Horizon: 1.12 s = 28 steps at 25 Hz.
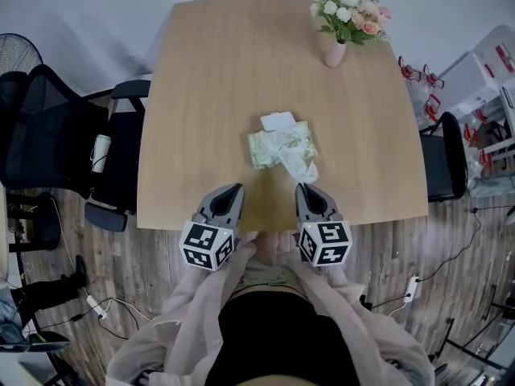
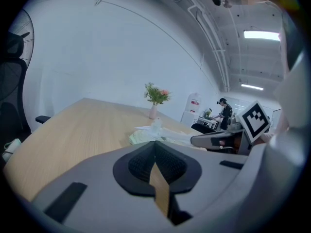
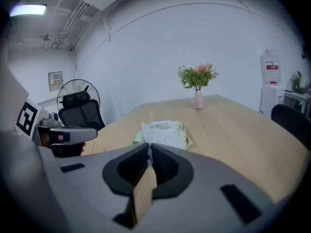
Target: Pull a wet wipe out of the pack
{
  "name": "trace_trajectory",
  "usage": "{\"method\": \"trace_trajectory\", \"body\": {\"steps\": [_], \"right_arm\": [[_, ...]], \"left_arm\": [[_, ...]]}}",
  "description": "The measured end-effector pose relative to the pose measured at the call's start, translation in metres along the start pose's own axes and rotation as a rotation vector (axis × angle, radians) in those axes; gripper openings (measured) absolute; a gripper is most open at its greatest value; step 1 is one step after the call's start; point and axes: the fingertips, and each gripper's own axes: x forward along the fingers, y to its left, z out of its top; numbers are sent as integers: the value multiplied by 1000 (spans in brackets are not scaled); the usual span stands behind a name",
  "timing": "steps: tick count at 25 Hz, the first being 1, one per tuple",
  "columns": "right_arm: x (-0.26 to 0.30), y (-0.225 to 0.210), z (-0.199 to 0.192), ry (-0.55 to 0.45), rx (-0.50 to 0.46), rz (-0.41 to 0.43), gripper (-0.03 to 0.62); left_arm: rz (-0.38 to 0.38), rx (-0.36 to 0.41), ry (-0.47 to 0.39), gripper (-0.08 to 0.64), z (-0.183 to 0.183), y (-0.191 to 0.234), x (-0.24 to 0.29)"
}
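Note:
The pale green wet wipe pack (image 1: 265,147) lies mid-table with its white lid (image 1: 279,121) flipped open toward the far side. A white wipe (image 1: 299,166) trails from the pack's opening toward me. My right gripper (image 1: 308,188) is just in front of the pack, with its jaws shut on the near end of the wipe (image 3: 158,131). The pack (image 3: 181,130) lies right beyond the right gripper (image 3: 149,147). My left gripper (image 1: 234,189) hovers over the table's near edge, left of the pack, shut and holding nothing. The left gripper (image 2: 155,143) has the pack (image 2: 143,137) ahead of it to the right.
A pink vase of flowers (image 1: 335,53) stands at the far right of the wooden table (image 1: 193,95). A black office chair (image 1: 121,159) is at the table's left side and another (image 1: 442,155) at its right. A fan (image 1: 16,51) stands far left.

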Motion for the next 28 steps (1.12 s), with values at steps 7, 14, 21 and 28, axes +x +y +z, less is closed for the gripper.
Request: {"method": "trace_trajectory", "body": {"steps": [7,14,21,28], "right_arm": [[-13,-3,-4,-12,8,-21,20],[-26,-12,-6,-28,23,-60,20],[-38,-24,-2,-59,35,-103,20],[-51,-38,1,-90,44,-152,18]], "left_arm": [[-20,13,7,9,-5,-9,-6],[-34,26,11,9,-7,-14,-11],[-51,37,13,9,-8,-21,-12],[-56,55,3,9,-7,-28,-9]]}}
